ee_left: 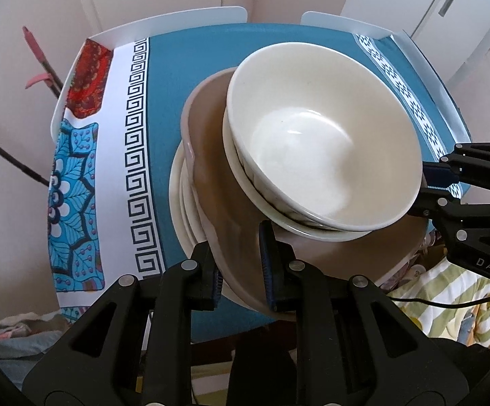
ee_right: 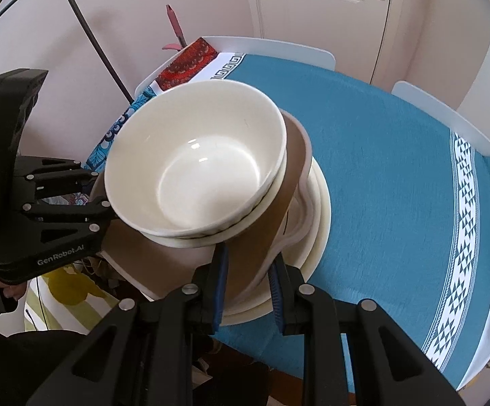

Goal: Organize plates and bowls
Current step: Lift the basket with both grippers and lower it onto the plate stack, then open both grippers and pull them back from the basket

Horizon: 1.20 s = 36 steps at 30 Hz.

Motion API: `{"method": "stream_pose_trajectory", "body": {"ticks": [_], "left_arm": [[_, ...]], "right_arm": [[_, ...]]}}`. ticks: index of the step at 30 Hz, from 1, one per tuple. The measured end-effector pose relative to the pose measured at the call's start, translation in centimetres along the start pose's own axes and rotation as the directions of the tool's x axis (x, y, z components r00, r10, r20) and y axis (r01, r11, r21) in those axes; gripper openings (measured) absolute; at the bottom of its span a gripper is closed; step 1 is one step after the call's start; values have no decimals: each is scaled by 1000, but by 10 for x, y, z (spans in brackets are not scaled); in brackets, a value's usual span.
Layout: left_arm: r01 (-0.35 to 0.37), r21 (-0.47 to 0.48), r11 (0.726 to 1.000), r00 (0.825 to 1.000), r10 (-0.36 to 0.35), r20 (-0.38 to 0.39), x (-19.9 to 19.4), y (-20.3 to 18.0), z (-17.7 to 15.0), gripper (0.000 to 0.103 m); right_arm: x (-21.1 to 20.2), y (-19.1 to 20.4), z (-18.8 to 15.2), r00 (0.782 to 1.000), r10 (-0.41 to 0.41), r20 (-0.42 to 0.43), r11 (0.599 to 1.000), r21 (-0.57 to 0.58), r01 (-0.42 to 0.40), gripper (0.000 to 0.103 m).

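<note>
Two cream bowls [ee_left: 319,135] nested on brown plate [ee_left: 211,155], left gripper [ee_left: 241,270] and right gripper [ee_right: 248,280] each pinching its rim, white door [ee_right: 319,10] only in right view.

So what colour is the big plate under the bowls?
The large glazed plate is brown with a pale rim, clearest in the left wrist view.

The left gripper [ee_left: 239,280] reaches in from six o'clock, jaws clamped on the brown plate's [ee_left: 217,155] rim. The right gripper [ee_right: 248,287] does likewise, entering the left view at three o'clock.
</note>
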<state>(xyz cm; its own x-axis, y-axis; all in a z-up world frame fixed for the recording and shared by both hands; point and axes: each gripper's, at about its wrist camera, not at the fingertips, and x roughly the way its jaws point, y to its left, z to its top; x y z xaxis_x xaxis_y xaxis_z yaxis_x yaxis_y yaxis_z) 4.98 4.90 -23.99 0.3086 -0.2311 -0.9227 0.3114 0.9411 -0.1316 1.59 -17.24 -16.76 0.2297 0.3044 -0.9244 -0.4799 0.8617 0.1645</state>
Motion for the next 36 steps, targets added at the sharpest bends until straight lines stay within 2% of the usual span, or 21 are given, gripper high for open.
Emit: {"method": "stream_pose_trajectory", "body": {"ticks": [5,9,13,14,16,17,18,23,28,34,36], "left_arm": [[-1,1,1000,1000,1,-8,1,0,1,16],[8,18,1000,999,-7,-34,1,-3,3,22],[17,40,999,999,-15,-49,-3,-6,4,29],[16,54,998,999,-13,-51,-5,-8,4,33],[-4,73,997,999,7,-44,-10,-10,5,48],[-9,76,997,999,11,-37,-12,-10,5,68],[-11,74,997,1000,13,-25,-15,-10,5,80],[-1,74,997,1000,3,-18,-25,-5,4,81],[0,91,996,1000,1,-14,-37,-5,-1,81],[-17,84,996,999,14,38,-66,-8,-11,81],[-21,57,998,996,17,82,-85,-8,-16,81]], "right_arm": [[1,-3,0,1000,11,-5,1000,23,-11,21],[5,-4,3,1000,13,-23,999,40,-12,25],[5,0,3,999,19,-38,999,41,-18,46],[4,2,3,999,19,-37,999,40,-17,47],[2,3,4,999,18,-42,999,44,-16,47],[2,3,5,999,19,-43,999,50,-17,47],[1,4,5,999,18,-46,998,55,-16,47],[-4,7,3,999,3,-55,998,67,1,47],[-18,7,-1,1000,-11,-28,994,110,14,47],[-42,19,-10,999,-19,27,990,141,16,47],[-55,22,-12,998,-29,54,989,146,21,47]]}}
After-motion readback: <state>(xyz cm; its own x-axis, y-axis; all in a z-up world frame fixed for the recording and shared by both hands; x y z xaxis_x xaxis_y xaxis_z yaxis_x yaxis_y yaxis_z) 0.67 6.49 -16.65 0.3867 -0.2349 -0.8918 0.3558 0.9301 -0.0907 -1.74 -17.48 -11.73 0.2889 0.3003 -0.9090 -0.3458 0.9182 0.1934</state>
